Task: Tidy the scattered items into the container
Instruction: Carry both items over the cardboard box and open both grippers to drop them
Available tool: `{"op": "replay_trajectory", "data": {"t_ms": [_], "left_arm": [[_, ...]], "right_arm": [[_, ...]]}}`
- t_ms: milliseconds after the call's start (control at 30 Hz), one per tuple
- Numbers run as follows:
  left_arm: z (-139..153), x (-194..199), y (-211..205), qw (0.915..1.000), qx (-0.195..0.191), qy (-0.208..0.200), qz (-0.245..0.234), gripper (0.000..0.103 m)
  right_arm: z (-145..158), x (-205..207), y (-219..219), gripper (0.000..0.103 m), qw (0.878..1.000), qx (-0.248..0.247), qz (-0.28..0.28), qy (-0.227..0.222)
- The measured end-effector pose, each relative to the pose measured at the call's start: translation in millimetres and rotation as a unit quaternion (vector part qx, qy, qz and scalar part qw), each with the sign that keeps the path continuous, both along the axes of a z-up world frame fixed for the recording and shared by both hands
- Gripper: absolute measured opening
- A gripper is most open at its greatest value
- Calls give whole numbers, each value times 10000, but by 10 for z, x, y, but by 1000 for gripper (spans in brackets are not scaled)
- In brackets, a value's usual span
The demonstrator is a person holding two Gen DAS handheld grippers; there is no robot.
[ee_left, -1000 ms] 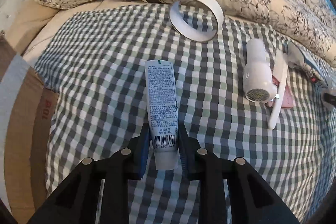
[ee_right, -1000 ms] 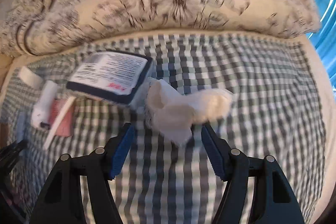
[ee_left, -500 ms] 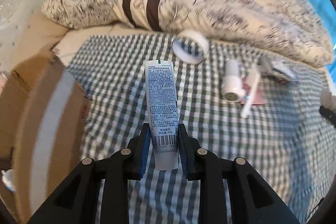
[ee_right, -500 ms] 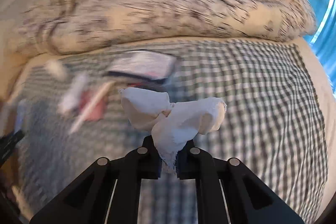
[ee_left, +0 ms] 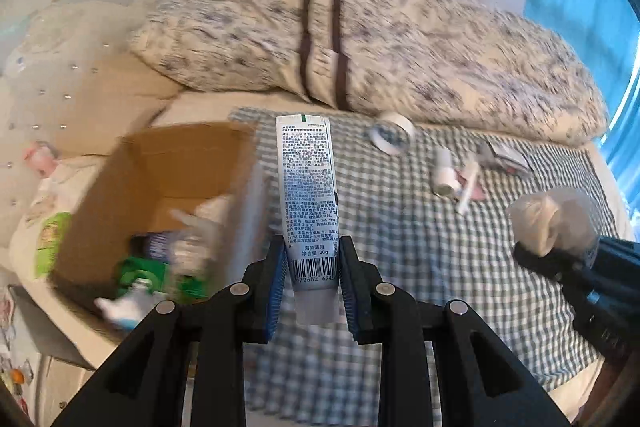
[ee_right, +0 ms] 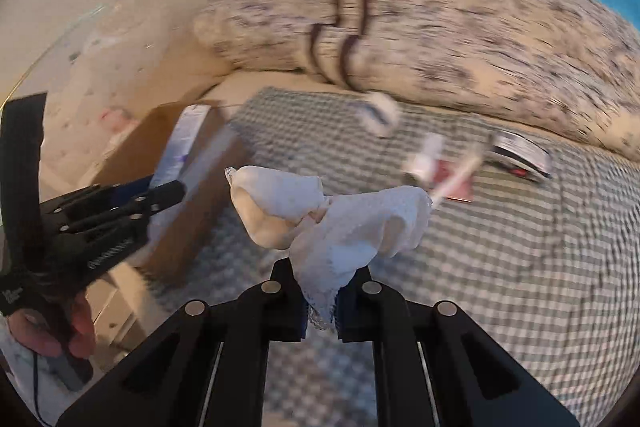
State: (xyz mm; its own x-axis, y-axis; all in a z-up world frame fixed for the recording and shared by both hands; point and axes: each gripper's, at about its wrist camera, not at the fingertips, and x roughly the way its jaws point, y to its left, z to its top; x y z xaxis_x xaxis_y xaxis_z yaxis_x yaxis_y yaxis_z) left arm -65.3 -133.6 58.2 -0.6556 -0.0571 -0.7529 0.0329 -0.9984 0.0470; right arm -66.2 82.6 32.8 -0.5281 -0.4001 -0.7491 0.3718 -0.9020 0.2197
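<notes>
Left wrist view: left claw [ee_left: 312, 279] pinching a white tube [ee_left: 308, 195] by its crimped, barcoded end; tube sticks out forward, lifted clear of the bed [ee_left: 400, 267], printed side up. Open cardboard box [ee_left: 168, 183] sits at left, at the edge of the checked cover, just beside the tube's line; blurred green and white packs lie inside. On the cover beyond: tape roll [ee_left: 391, 138] near the pillow [ee_left: 360, 39], then a small white bottle [ee_left: 443, 175], a white stick [ee_left: 469, 187] over something pink, and a dark-edged packet [ee_left: 505, 158], all close together. Right claw [ee_left: 560, 247] enters at right edge, carrying a pale cloth [ee_left: 548, 219] above the cover. Right wrist view: right claw [ee_right: 320, 307] pressed together on the lower tip of the white cloth [ee_right: 332, 219]; the rest bunches in 2 lobes above the jaws, off the bed [ee_right: 520, 267]. Left claw [ee_right: 160, 193] seen at left with the tube [ee_right: 180, 147] over the box [ee_right: 188, 211]; a hand [ee_right: 52, 331] grips its handle. Roll [ee_right: 380, 113], bottle [ee_right: 426, 155], stick [ee_right: 460, 175] and packet [ee_right: 520, 153] lie blurred on the cover below the pillow [ee_right: 440, 23].
</notes>
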Motion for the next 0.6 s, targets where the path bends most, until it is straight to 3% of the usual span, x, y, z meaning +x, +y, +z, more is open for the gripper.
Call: {"op": "replay_trajectory", "data": {"t_ms": [200,333,500,533,567,600], "left_arm": [[217,32,-784,9975,-348,256,554,26],[-20,-92,-1187,9960,-272,-40,847,26],[-400,-247,-1425,9944,-174,-383,972,26],[-462,-281,-1435,9944,-174,-431,949,36],[-516,-309,-1428,9945,-183,-494,910,74],[-547,-327,-1421,9941,-186,-570,908,97]], "right_arm": [[302,-32,-1022,9,9976,-121,661,175],[213,-344,-1594,9,9968,-447,666,-56],[-163,-791,-2153,11,9923,-734,788,-613],[-235,-848,-2224,13,9908,-829,826,-686],[-284,-883,-2258,13,9903,-891,798,-702],[-333,-914,-2290,29,9905,-919,782,-662]]}}
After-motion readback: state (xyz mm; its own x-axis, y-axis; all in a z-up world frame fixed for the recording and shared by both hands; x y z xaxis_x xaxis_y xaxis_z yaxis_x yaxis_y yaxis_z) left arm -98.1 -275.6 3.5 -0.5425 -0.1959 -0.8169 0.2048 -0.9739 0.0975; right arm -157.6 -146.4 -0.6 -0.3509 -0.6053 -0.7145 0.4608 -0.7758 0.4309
